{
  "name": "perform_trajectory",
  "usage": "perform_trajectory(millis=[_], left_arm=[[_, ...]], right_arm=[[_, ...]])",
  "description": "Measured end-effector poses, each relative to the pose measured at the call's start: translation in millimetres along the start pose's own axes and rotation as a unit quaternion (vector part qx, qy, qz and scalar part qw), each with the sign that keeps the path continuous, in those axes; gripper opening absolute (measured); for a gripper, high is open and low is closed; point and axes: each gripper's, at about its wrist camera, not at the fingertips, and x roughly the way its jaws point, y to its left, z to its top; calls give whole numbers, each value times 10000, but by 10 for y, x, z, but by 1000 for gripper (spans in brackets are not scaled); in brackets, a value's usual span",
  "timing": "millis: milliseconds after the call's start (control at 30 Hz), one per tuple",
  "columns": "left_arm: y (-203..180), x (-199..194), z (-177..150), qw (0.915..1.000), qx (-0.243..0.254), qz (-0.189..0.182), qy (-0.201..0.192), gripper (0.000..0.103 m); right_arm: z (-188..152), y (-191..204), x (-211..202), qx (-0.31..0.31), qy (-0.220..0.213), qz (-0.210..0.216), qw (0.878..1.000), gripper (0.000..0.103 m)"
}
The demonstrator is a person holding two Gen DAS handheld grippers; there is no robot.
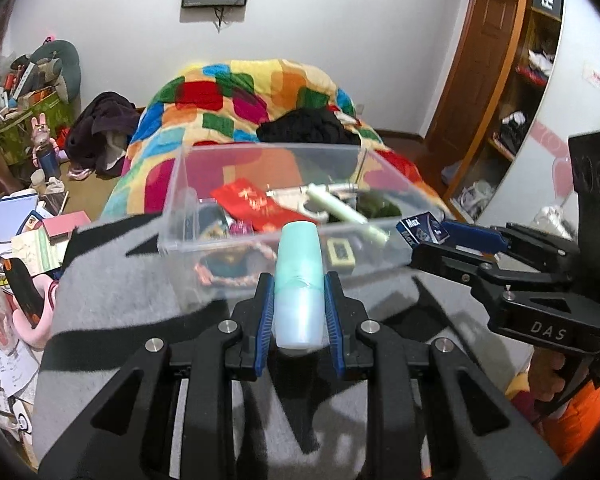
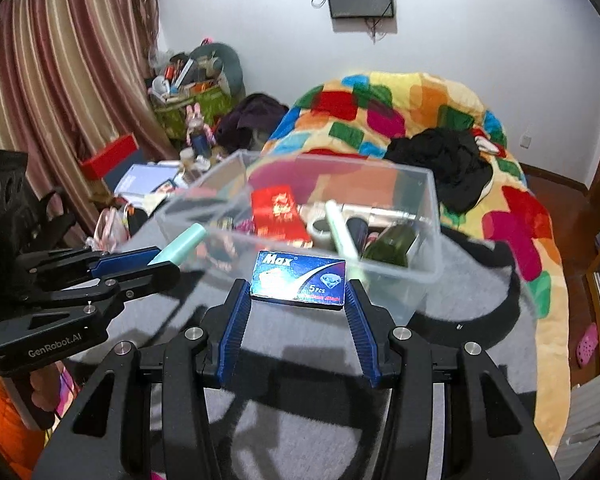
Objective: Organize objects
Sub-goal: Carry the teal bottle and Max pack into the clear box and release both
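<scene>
My left gripper (image 1: 299, 300) is shut on a pale green tube (image 1: 300, 280), held just before the near wall of a clear plastic bin (image 1: 172, 216). The tube also shows in the right wrist view (image 2: 180, 246). My right gripper (image 2: 298, 298) is shut on a small blue "Max" box (image 2: 298, 278), just short of the bin's near wall (image 2: 430, 216); the box shows at the right of the left wrist view (image 1: 420, 230). The bin holds a red packet (image 1: 256, 204), a metal tool (image 1: 320, 192), a green stick (image 1: 352, 216) and other small items.
The bin sits on a grey and black cloth (image 1: 120, 300). A colourful quilt (image 1: 236, 96) with black clothes (image 1: 308, 128) lies behind it. Cluttered books and boxes (image 1: 16, 220) are at the left, a wooden shelf (image 1: 516, 92) at the right.
</scene>
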Motion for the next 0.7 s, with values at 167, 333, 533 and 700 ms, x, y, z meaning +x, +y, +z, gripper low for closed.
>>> perform_trajectory(millis=[167,333,533,700], left_arm=[[50,-41,151,9997,-116,29,-206,24],[120,9,299,9993,-224,92,-280,24],[193,214,421,9993,-310,179,-148,24],[262,392,486,9988,-459,150,-29,24]], right_arm=[[128,-67,-8,164,-126,-108,9997,45],[241,-127,56,324,-182,-213,9991,45],[333,-195,212,416,-109,-293,9986,45],[359,-265,438,643,98,-230,9976,45]])
